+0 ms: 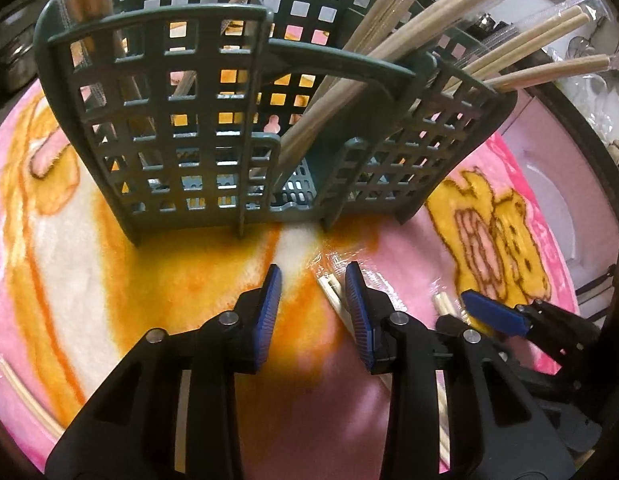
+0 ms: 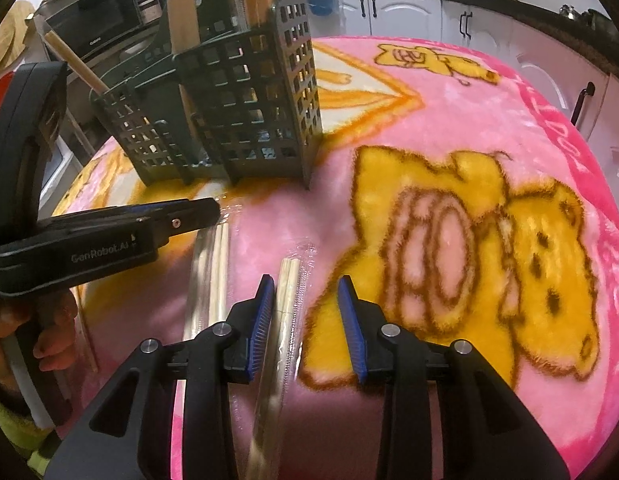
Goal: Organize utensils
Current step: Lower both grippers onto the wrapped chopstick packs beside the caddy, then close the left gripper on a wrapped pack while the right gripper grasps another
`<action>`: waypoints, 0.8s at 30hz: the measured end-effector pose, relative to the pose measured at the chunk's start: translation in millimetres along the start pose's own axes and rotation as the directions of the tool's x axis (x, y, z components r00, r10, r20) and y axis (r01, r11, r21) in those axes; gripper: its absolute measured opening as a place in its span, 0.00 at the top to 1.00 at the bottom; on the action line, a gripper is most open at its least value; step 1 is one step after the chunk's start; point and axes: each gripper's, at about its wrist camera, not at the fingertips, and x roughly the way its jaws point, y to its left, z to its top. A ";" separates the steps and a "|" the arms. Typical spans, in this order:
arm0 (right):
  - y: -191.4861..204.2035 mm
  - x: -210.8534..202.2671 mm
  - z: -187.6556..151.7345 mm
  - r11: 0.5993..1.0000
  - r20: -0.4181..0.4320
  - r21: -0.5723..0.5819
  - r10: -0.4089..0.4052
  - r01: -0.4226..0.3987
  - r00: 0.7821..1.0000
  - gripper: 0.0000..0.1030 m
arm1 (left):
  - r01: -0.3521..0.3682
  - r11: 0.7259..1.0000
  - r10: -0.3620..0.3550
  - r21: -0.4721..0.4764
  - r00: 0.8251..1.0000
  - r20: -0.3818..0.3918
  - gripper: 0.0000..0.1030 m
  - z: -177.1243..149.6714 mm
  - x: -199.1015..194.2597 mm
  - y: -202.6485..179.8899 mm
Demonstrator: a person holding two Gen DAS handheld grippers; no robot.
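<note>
Blue pads of the left gripper [image 1: 313, 300] stand apart, nothing pressed; one wrapped chopstick pair [image 1: 334, 294] lies on the pink blanket [image 1: 409, 248] just inside the right pad, at 6 o'clock from the green caddy [image 1: 169, 120]; right gripper [image 2: 306, 308] is likewise unclosed, straddling a second wrapped pair [image 2: 290, 280]; both look light, stiff, their film slippery, so I'd pinch mid-length.
</note>
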 end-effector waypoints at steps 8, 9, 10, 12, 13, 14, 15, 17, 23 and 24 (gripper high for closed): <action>-2.6 1.6 2.8 1.000 -0.003 -0.002 -0.013 0.013 1.000 0.74 | 0.011 1.000 -0.011 -0.016 1.000 -0.003 0.78 -6.3 -7.2 12.0; -3.1 2.4 3.9 1.000 -0.005 0.000 -0.011 0.011 1.000 0.74 | 0.013 1.000 -0.014 -0.020 1.000 -0.005 0.78 -7.4 -8.8 13.6; -3.8 3.1 5.1 1.000 -0.006 0.003 -0.007 0.007 1.000 0.74 | 0.015 1.000 -0.015 -0.023 1.000 -0.006 0.78 -8.3 -9.8 14.8; -5.0 5.1 7.2 1.000 -0.007 0.005 -0.005 0.006 1.000 0.78 | 0.020 0.999 -0.020 -0.035 1.000 -0.009 0.78 -10.1 -11.7 17.2; -5.9 5.7 8.2 1.000 -0.004 0.005 -0.011 0.011 1.000 0.81 | 0.022 0.999 -0.022 -0.039 1.000 -0.010 0.78 -10.2 -11.8 17.2; -6.5 6.1 8.9 1.000 -0.001 0.005 -0.011 0.011 1.000 0.85 | 0.020 0.999 -0.020 -0.038 1.000 -0.011 0.78 -10.0 -11.6 16.8; -7.1 6.4 9.8 1.000 0.002 0.008 -0.005 0.005 1.000 0.88 | 0.015 0.999 -0.016 -0.034 1.000 -0.014 0.78 -9.0 -10.3 15.8; -10.2 5.7 11.1 0.999 0.015 0.027 0.017 -0.017 1.000 0.90 | 0.016 0.999 -0.016 -0.032 1.000 -0.019 0.73 -6.7 -6.6 11.2; -9.9 -8.0 14.4 0.997 0.076 0.042 0.058 -0.062 0.995 0.93 | -0.027 0.999 0.028 0.034 1.000 -0.006 0.73 -1.4 -0.2 -0.9; -9.1 -10.5 14.5 0.997 0.084 0.039 0.064 -0.068 0.994 0.93 | -0.042 0.999 0.042 0.034 0.999 -0.002 0.81 -0.8 0.0 -0.1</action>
